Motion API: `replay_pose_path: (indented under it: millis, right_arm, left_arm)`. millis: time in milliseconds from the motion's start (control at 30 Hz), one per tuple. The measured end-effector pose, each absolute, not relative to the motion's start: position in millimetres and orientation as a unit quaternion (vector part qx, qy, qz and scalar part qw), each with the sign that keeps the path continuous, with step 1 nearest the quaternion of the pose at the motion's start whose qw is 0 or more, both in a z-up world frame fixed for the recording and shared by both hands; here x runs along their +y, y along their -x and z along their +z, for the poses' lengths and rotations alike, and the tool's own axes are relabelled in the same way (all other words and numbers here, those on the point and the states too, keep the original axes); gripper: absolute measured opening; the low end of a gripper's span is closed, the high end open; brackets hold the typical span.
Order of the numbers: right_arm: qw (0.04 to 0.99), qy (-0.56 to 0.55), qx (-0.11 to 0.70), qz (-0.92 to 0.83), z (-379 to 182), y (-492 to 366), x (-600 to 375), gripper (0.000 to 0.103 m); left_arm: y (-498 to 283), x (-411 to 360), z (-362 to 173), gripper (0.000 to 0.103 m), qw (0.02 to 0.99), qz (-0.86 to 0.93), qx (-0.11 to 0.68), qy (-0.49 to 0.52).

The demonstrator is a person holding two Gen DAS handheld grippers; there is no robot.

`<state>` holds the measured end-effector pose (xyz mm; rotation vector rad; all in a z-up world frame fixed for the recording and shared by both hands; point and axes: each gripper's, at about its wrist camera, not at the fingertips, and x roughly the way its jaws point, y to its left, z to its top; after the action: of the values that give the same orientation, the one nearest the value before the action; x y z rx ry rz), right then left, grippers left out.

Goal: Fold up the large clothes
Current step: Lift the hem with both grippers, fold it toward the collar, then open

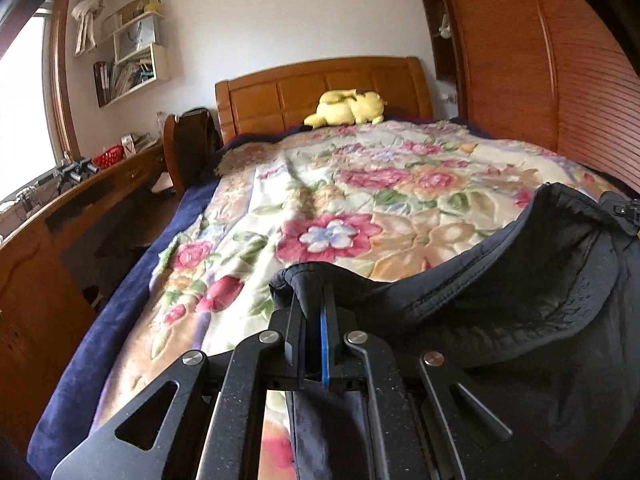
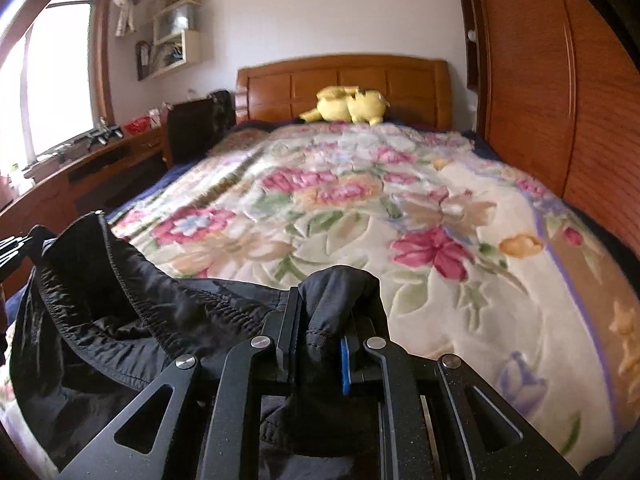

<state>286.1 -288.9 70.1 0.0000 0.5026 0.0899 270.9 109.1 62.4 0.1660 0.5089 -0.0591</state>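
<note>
A large black garment [image 1: 500, 292] with an elastic hem hangs between both grippers above the near end of the bed. My left gripper [image 1: 314, 292] is shut on one corner of it, the cloth bunched over the fingertips. In the right wrist view the same black garment [image 2: 132, 308] sags to the left, and my right gripper [image 2: 332, 300] is shut on a thick fold of its other corner. The right gripper also shows at the right edge of the left wrist view, a small black part [image 1: 624, 210]. Below the grippers the garment drops out of sight.
The floral quilt [image 1: 360, 200] covers the bed, with a yellow plush toy [image 1: 348, 108] by the wooden headboard [image 1: 320, 88]. A wooden wardrobe [image 2: 560, 100] runs along the right side. A desk [image 1: 60, 208] and a chair with a dark bag [image 1: 192, 136] stand left.
</note>
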Motion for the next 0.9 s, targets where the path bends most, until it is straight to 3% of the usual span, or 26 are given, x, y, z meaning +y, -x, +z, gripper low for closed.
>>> replay_pose_path:
  millis: [200, 300, 333, 367, 433, 700, 900]
  right_arm:
    - [0.960, -0.007, 0.278, 0.036, 61.9, -302.3, -287.1, 0.019]
    - [0.951, -0.040, 0.303, 0.039, 62.5, -311.0, -297.5, 0.040]
    - [0.951, -0.049, 0.303, 0.040, 65.3, -308.6, -302.3, 0.054]
    - [0.952, -0.055, 0.299, 0.039, 68.2, -302.4, -308.5, 0.068]
    - [0.954, -0.051, 0.294, 0.028, 74.1, -292.8, -314.1, 0.078]
    - [0.955, 0.035, 0.296, 0.012, 65.3, -213.3, -299.4, 0.078]
    - [0.955, 0.028, 0.294, 0.028, 56.1, -144.3, -298.8, 0.078]
  left_arm:
    - [-285.5, 111.3, 46.0, 0.008, 0.955, -0.037, 0.287, -0.069]
    - [-281.0, 114.8, 42.8, 0.022, 0.947, -0.054, 0.311, -0.053]
    - [-275.2, 115.3, 43.6, 0.031, 0.947, -0.062, 0.311, -0.051]
    - [-267.5, 115.3, 45.5, 0.035, 0.949, -0.061, 0.305, -0.056]
    - [-252.7, 115.0, 51.1, 0.036, 0.952, -0.054, 0.294, -0.067]
    - [-175.6, 121.4, 51.0, 0.037, 0.951, -0.080, 0.292, -0.066]
    - [-120.4, 124.1, 26.4, 0.037, 0.945, -0.088, 0.309, -0.065]
